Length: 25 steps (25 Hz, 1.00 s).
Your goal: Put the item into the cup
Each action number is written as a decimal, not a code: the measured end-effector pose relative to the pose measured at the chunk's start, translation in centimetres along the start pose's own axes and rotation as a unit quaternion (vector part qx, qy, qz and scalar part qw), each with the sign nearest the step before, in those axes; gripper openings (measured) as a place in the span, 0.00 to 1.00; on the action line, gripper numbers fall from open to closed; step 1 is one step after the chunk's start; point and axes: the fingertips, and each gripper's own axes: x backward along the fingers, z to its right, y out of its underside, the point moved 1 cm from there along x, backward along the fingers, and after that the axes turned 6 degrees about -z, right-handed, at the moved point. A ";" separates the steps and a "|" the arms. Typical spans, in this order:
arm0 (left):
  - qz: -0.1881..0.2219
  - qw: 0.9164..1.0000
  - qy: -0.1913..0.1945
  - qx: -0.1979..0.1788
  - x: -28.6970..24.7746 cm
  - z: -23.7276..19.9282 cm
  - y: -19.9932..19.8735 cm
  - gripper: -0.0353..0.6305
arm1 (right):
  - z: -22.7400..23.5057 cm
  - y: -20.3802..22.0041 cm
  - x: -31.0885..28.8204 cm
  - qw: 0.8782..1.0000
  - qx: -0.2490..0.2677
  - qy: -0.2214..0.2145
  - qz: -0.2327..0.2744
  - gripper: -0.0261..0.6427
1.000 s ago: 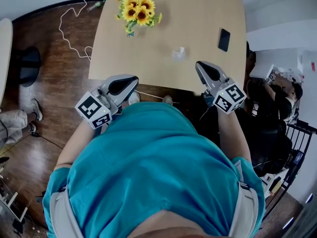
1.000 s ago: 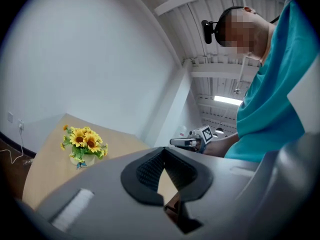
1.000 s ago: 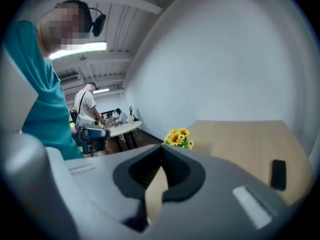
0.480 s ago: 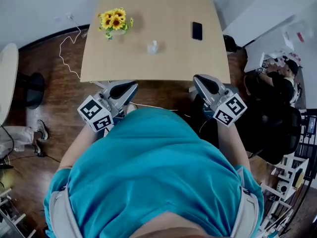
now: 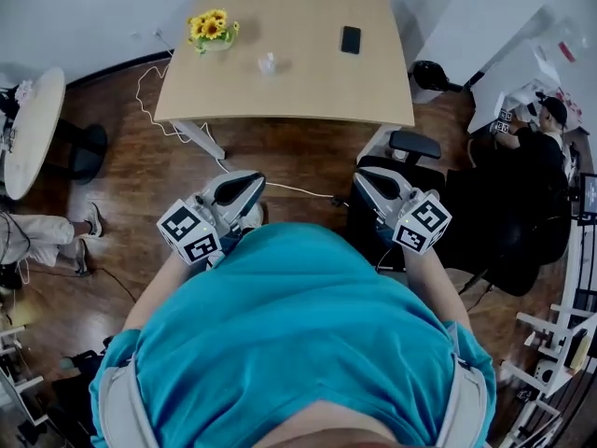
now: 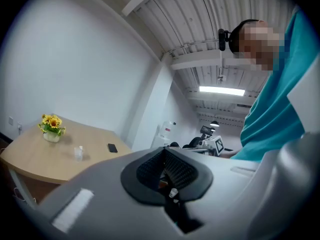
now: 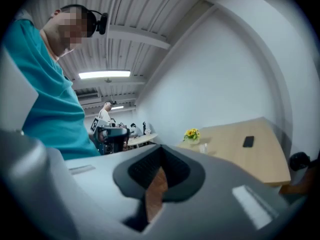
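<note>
The left claw (image 5: 252,184) is held close in front of the person's (image 5: 289,343) chest, above the wooden floor (image 5: 280,152) and well short of the bench (image 5: 308,91). In the left gripper view its two ribbed pads meet at the tips, so it is closed, and nothing is pinched between them. Its marker cube (image 5: 189,234) sits at the near end, by the teal shirt.

The right claw (image 5: 366,181) is at about the same height on the other side, also well back from the bench. In the right gripper view its pads are pressed together at the tips and carry nothing. Only the brown floor shows through the slot behind them. Its marker cube (image 5: 422,222) faces up toward the head camera.

The cup (image 5: 268,63) is small and clear. It stands upright on the bench, far from both claws, roughly between the sunflowers (image 5: 209,28) and the phone (image 5: 351,39), apart from each. It is too small in every view to tell whether anything lies inside it. The sunflowers stand in a little pale pot near the bench's far left corner. The phone lies flat and dark toward the far right side. Which thing is the item meant for the cup cannot be told from these views, and neither claw has hold of one.
</note>
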 end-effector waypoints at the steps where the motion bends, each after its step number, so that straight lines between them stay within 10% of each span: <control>1: 0.003 1.000 -0.005 0.001 0.6 0.6 0.1 0.06 | -0.6 0.3 0.5 1.000 -0.002 -0.001 0.003 0.04; 25: 0.034 0.999 -0.018 -0.024 11.6 -0.5 1.0 0.06 | -9.2 0.3 -4.8 0.999 -0.026 0.019 0.021 0.04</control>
